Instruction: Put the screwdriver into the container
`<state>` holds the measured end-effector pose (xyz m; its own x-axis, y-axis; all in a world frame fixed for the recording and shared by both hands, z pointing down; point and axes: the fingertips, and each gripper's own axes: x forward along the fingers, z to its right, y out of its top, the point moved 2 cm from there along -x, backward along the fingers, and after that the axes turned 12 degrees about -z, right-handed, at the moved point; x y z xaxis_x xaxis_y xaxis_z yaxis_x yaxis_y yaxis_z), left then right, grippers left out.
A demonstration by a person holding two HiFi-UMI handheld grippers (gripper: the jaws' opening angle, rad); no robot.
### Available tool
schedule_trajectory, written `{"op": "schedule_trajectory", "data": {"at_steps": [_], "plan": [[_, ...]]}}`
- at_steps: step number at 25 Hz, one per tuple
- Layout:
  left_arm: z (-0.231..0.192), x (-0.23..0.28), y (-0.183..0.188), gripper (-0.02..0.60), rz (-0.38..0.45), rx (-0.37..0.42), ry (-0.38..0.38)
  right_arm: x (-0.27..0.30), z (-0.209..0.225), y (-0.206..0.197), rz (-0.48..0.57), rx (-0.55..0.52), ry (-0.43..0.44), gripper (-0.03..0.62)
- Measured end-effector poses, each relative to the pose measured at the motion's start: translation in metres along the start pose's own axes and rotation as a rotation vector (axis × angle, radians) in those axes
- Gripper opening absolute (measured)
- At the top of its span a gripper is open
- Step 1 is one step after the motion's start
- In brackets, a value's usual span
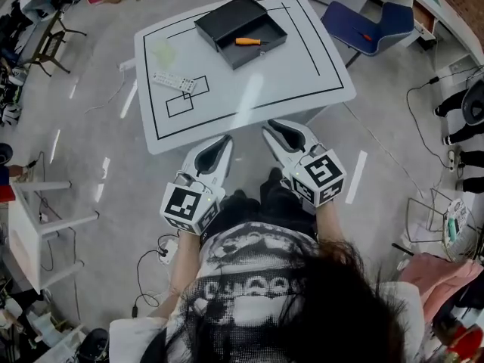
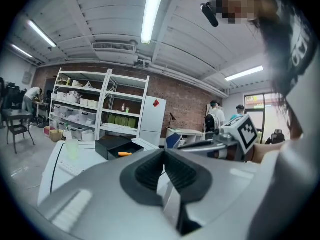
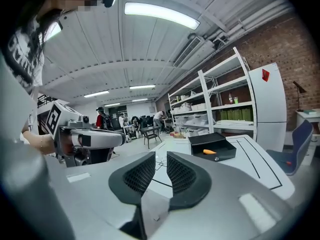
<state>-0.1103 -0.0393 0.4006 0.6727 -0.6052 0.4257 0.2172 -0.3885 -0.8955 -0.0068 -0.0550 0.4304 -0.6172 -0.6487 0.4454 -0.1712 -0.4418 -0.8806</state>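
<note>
Screwdriver (image 1: 248,41) (in the container (image 1: 221,17)) lies well beyond right hand-held gripper (image 1: 270,131).

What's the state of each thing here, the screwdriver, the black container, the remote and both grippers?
Screwdriver: lying inside the container.
Container: open, sitting on the table.
Remote: lying flat on the table.
Left gripper: shut, nothing held.
Right gripper: open, nothing between its jaws.
</note>
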Motion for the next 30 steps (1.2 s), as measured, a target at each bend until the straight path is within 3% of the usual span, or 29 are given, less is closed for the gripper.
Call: {"op": "schedule_trajectory", "data": {"at_steps": [9, 17, 30], "plan": [[0.007, -0.045, -0.026, 0.0, 0.007, 0.017, -0.07, -0.015, -0.061, -0.014, 0.023, 0.017, -0.041, 0.0], [0.013, -0.066, -0.036, 0.0, 0.026, 0.037, -0.112, -0.028, -0.093, -0.022, 0.023, 0.004, -0.072, -0.003], [0.011, -0.086, -0.045, 0.0, 0.031, 0.062, -0.105, -0.027, -0.111, -0.029, 0.006, -0.021, -0.104, -0.003]]}}
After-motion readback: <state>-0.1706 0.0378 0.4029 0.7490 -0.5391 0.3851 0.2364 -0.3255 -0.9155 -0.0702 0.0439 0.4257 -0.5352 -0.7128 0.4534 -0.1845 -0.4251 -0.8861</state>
